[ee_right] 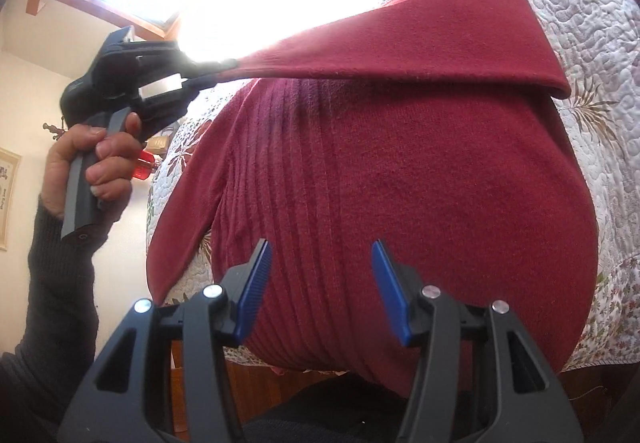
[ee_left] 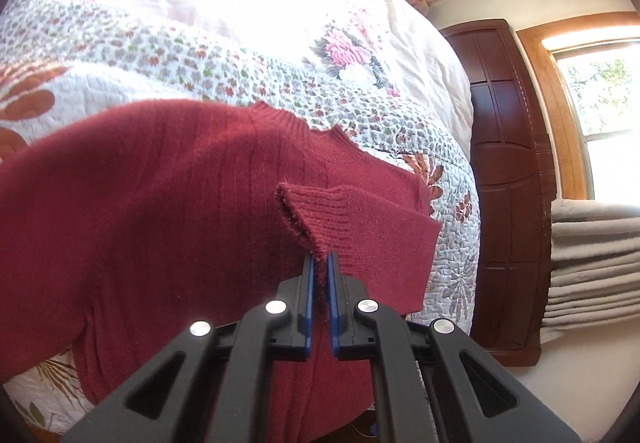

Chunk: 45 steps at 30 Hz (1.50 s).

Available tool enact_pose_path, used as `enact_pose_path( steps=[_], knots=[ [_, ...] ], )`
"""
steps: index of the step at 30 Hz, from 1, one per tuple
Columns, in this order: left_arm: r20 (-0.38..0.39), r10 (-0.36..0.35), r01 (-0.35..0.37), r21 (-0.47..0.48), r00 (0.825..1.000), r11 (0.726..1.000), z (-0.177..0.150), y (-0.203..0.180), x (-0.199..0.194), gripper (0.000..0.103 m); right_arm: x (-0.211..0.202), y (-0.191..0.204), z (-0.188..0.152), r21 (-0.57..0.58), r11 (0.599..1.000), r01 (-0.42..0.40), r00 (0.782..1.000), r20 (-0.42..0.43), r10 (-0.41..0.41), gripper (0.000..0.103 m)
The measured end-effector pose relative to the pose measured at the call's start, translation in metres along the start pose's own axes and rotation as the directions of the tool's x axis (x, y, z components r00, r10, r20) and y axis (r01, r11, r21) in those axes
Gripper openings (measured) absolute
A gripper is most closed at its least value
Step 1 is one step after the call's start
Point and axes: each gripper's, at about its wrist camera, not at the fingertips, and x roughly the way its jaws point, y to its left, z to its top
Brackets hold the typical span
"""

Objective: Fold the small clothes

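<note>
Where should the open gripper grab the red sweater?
Probably the bottom hem of the sweater, coming from the bed's near edge. That edge hangs toward the open right gripper, while the left gripper already pinches the sleeve cuff.

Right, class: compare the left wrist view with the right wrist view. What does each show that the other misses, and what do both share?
Only the left wrist view shows the ribbed cuff pinched in the left gripper, the dark wooden headboard and the stacked grey blankets.

Only the right wrist view shows the open right gripper and the person's hand gripping the left tool's handle.

Both show the red sweater on the floral quilt.
</note>
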Motion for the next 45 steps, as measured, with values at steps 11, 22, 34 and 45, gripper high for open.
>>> enact_pose_path(
  steps=[11,22,34,45],
  knots=[
    [0.102,0.033,-0.035,0.023,0.994,0.999,0.014,0.031,-0.066,0.005,0.010,-0.001,0.006,0.002,1.000,-0.010,1.000,-0.016,0.010,0.053],
    [0.035,0.060,-0.057,-0.089,0.998,0.994,0.009,0.112,-0.031,0.005,0.018,0.003,0.006,0.000,1.000,-0.002,0.999,-0.036,0.002,0.053],
    [0.200,0.188,-0.153,-0.178,0.962,0.972,-0.015,0.125,-0.056,0.053,0.024,0.012,0.012,-0.012,1.000,-0.011,0.999,-0.040,0.011,0.053],
    [0.115,0.002,0.032,-0.294,0.993,0.955,-0.037,0.155,-0.008,0.059,0.034,0.037,0.016,-0.085,0.996,-0.038,0.997,-0.070,0.032,0.055]
  ],
)
